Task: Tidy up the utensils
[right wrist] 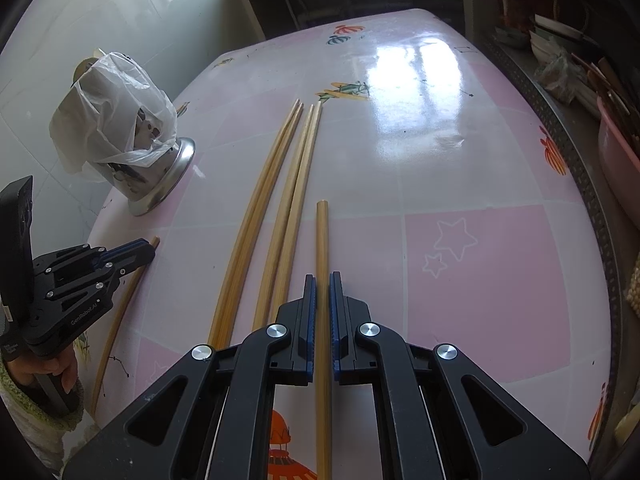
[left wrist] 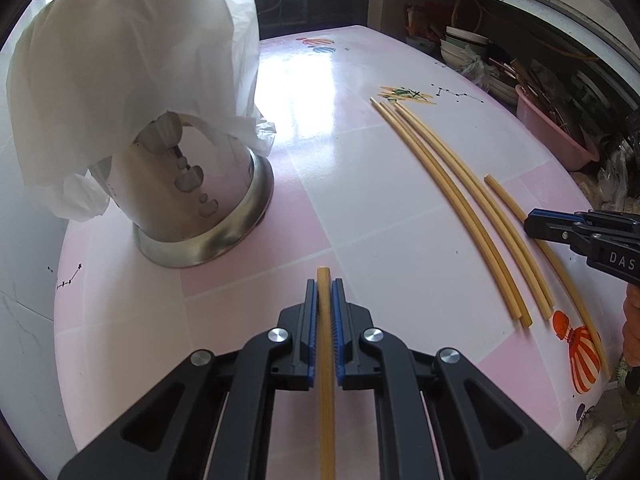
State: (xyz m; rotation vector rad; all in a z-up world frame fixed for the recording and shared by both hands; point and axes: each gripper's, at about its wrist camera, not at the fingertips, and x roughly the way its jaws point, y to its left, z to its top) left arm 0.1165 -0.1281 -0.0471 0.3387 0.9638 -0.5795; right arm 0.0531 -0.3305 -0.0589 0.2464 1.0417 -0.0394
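Left gripper (left wrist: 325, 292) is clamped on one bamboo chopstick (left wrist: 325, 344), stick running lengthwise between the blue pads, tip poking just past the fingertips. Right gripper (right wrist: 322, 288) straddles a second chopstick (right wrist: 322, 240); jaws narrow, thin gaps on both sides, so I'd call it not yet gripped, though contact is hard to judge. That stick lies flat on the pink checked table (right wrist: 480, 280).

Four loose chopsticks (right wrist: 276, 200) lie in two pairs left of the right gripper, pointing toward the far edge. Steel utensil holder (left wrist: 200, 216) stands far left under a white plastic bag (left wrist: 132, 60); the bag drapes over the top, so the opening is hidden.

Step in hand, as I read it: get both sticks gripped, then carry them to the holder.
- Right: close fully before lifting, keep the stick centred on the pads.
- Lift level so the far end doesn't drag into the neighbouring pair.
- Bag likely blocks entry; clear it first.
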